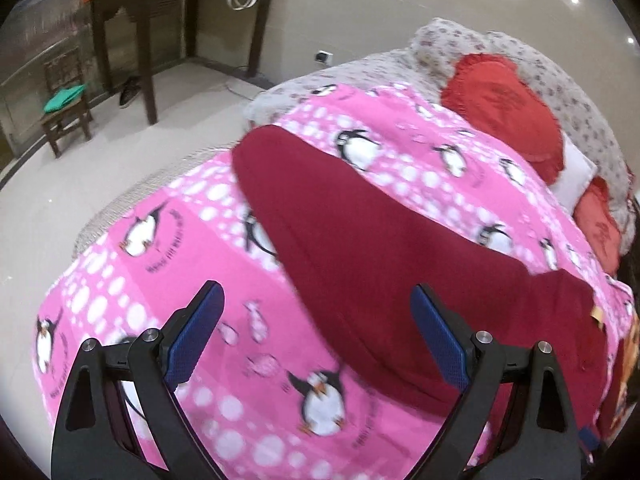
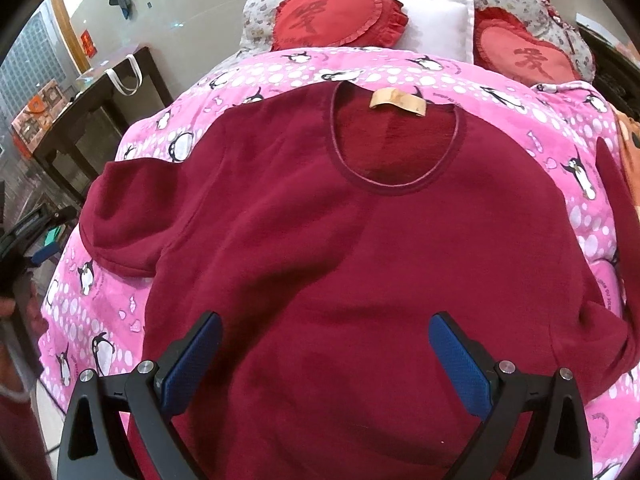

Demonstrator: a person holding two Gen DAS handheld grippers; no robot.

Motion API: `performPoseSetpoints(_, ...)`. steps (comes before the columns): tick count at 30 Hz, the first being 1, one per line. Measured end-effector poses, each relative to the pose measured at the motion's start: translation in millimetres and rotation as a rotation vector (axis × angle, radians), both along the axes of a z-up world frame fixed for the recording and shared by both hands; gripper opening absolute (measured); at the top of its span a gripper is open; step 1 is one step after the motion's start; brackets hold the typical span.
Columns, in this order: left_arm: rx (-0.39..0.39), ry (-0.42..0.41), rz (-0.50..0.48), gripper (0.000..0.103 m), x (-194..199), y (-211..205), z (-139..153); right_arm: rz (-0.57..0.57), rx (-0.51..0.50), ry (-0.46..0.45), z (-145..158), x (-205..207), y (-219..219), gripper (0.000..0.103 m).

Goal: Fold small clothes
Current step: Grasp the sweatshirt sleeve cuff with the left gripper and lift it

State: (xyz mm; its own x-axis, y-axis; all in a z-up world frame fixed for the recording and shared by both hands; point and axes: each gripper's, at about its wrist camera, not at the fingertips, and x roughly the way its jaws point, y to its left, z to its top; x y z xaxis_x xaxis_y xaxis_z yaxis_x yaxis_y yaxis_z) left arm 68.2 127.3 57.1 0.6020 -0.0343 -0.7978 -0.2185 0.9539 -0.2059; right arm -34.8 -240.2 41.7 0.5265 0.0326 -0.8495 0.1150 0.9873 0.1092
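A dark red fleece top (image 2: 360, 248) lies spread flat on a pink penguin blanket (image 2: 96, 312), its neck with a tan label (image 2: 398, 101) toward the pillows. Its left sleeve (image 2: 128, 216) is spread out to the side. My right gripper (image 2: 324, 328) is open and empty, hovering over the lower body of the top. In the left wrist view the same top (image 1: 380, 248) runs diagonally across the blanket (image 1: 140, 280). My left gripper (image 1: 316, 300) is open and empty, above the top's left edge and the blanket.
Two red heart cushions (image 2: 336, 16) and a white pillow (image 2: 436, 20) lie at the head of the bed. A dark wooden table (image 1: 160, 12) and a small chair (image 1: 64, 112) stand on the tiled floor left of the bed. An orange cloth (image 2: 628, 144) lies at the right edge.
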Motion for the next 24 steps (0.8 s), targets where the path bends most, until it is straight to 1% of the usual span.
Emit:
performPoseSetpoints(4,0.044,0.004,-0.005,0.094,0,1,-3,0.009,0.000,0.007,-3,5,4,0.102)
performPoseSetpoints(11,0.049,0.019,-0.009,0.094,12,5,-10,0.016,0.007,0.020,-10,11,8,0.102)
performPoseSetpoints(14,0.018,0.026,0.002,0.094,22,12,-15,0.020,0.005,0.025,-12,12,9,0.102)
performPoseSetpoints(19,-0.113,0.061,0.090,0.094,54,42,-31,0.022,0.008,0.035,-16,13,9,0.102)
performPoseSetpoints(21,-0.147,0.060,0.112,0.092,66,50,-36,0.023,0.011,0.043,-19,15,8,0.102)
performPoseSetpoints(22,-0.157,0.059,0.119,0.090,72,53,-37,0.023,0.012,0.046,-21,16,8,0.102)
performPoseSetpoints(24,-0.159,0.062,0.120,0.085,81,55,-39,0.022,0.015,0.052,-23,16,8,0.102)
